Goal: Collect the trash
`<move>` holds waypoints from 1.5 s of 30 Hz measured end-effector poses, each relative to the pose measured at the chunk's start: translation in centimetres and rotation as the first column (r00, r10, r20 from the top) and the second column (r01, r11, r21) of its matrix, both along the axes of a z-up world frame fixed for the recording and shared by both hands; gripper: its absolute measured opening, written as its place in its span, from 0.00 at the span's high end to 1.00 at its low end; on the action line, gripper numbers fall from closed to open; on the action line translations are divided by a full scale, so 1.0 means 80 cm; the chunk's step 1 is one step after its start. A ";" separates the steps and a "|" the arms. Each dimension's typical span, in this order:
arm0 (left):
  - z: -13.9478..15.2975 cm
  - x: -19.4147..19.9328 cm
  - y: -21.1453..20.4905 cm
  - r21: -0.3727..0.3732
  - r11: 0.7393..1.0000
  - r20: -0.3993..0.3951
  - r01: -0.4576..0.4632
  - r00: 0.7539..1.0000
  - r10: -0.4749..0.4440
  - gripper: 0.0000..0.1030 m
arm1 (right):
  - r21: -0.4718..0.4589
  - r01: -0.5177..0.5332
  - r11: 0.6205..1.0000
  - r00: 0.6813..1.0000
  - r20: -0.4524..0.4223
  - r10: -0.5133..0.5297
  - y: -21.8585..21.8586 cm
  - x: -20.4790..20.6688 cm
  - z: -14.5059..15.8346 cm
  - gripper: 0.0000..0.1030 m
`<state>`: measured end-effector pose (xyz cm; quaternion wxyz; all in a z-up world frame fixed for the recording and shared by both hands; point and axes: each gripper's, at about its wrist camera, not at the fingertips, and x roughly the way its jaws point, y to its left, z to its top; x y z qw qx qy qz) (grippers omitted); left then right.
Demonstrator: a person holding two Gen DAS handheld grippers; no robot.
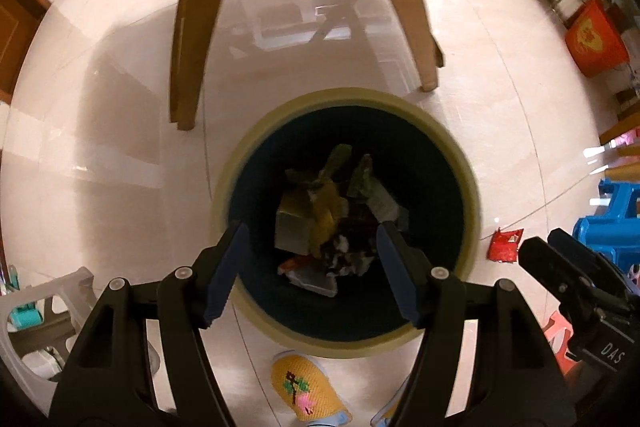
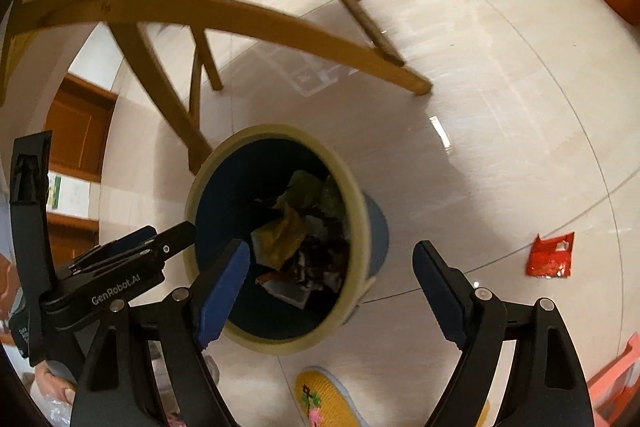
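Left gripper (image 1: pixel 310 239) spread, empty, over bin (image 1: pixel 468 183); bin part-full of wrappers. Right gripper (image 2: pixel 330 259) spread wide, empty, bin at its 10 o'clock. Red wrapper (image 2: pixel 550 255) flat on floor (image 2: pixel 480 87), 3 o'clock of bin, well apart.

Risks, judged:
- thin flat wrapper: fingers may skid off glossy tile
- crinkly foil may slip mid-carry
- chair leg (image 2: pixel 280 23) near bin, possible snag

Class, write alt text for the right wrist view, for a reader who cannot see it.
The open, empty right gripper hangs over a round trash bin half full of crumpled wrappers on a pale tiled floor. A red wrapper lies on the floor right of the bin. The left gripper enters from the left; wooden chair legs stand behind, and a yellow slipper is below.
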<state>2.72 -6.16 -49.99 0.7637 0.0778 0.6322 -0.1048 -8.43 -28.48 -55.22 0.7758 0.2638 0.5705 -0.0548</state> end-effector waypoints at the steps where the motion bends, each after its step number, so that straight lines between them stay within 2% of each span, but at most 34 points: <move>1: 0.004 -0.003 -0.010 -0.002 1.000 0.012 0.016 1.000 -0.016 0.38 | -0.003 0.015 1.000 1.000 0.001 -0.015 -0.005 -0.005 0.000 0.18; 5: 0.020 -0.021 -0.052 0.002 0.996 0.058 0.084 0.995 -0.084 0.38 | -0.019 0.089 0.996 0.996 0.001 -0.089 -0.036 -0.034 0.005 0.18; 10: 0.035 -0.050 -0.117 -0.002 0.982 0.103 0.189 0.977 -0.187 0.38 | -0.045 0.190 0.981 0.981 -0.027 -0.191 -0.081 -0.064 -0.006 0.18; 15: 0.020 -0.073 -0.187 -0.009 0.960 0.094 0.278 0.957 -0.276 0.38 | -0.055 0.269 0.961 0.959 -0.071 -0.273 -0.126 -0.100 -0.029 0.18; 22: -0.007 -0.099 -0.260 -0.009 0.931 0.092 0.364 0.928 -0.362 0.38 | -0.059 0.396 0.916 0.907 -0.130 -0.400 -0.198 -0.154 -0.075 0.18; 29: -0.066 -0.117 -0.309 -0.013 0.911 0.081 0.411 0.909 -0.409 0.38 | -0.093 0.514 0.853 0.828 -0.205 -0.522 -0.269 -0.201 -0.156 0.18; 36: -0.163 -0.118 -0.341 0.004 0.896 0.000 0.445 0.896 -0.445 0.38 | -0.105 0.629 0.770 0.720 -0.295 -0.628 -0.311 -0.227 -0.252 0.18; 41: -0.197 -0.112 -0.341 0.018 0.885 0.000 0.465 0.885 -0.465 0.38 | -0.124 0.690 0.713 0.644 -0.345 -0.683 -0.316 -0.240 -0.312 0.18; 45: -0.211 -0.101 -0.336 0.015 0.890 0.009 0.455 0.890 -0.455 0.38 | -0.097 0.765 0.636 0.585 -0.308 -0.750 -0.321 -0.245 -0.329 0.14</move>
